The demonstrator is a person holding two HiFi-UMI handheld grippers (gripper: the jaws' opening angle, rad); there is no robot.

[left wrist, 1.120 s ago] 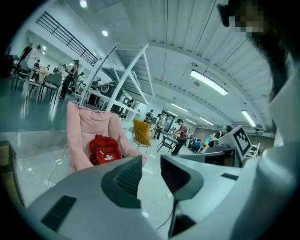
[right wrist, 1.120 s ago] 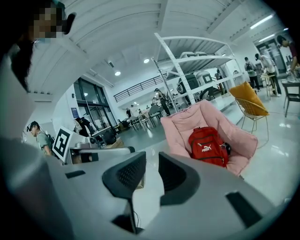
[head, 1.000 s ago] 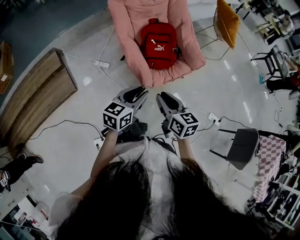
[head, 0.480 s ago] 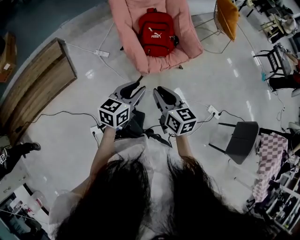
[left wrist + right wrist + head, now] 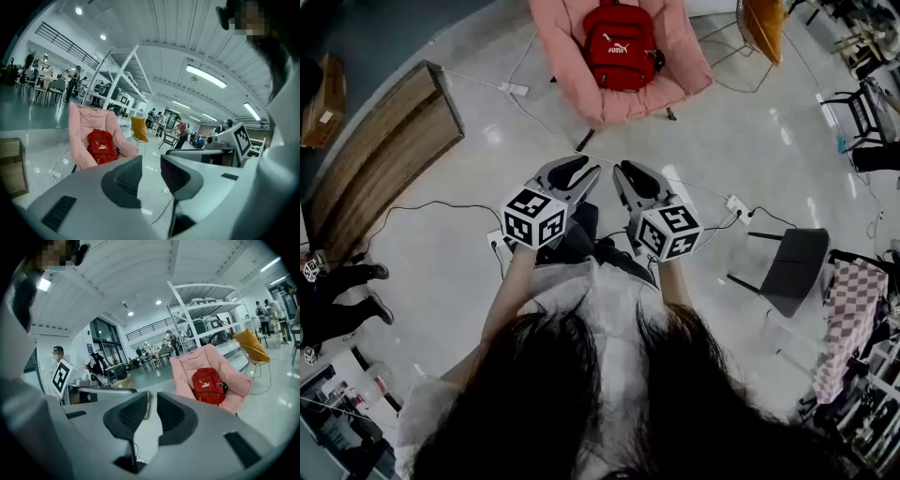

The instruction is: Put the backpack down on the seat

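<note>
In the head view, the red backpack rests upright in the seat of the pink chair, and both now sit nearer the top edge than a second ago, well apart from the left gripper and right gripper. We judge that the backpack is already put down and that we are backing away empty-handed. The chair's back is cut off by the frame here, and our own hair hides the floor below us. In the left gripper view, the fingers stand slightly apart with only bare floor showing between them; the backpack leans against the chair's back cushion in the distance, and the gripper's body covers the chair's legs. In the right gripper view, the fingers have just been closing and leave a narrow gap holding nothing; the backpack sits on the same seat, and we cannot make out its straps or its underside.
</note>
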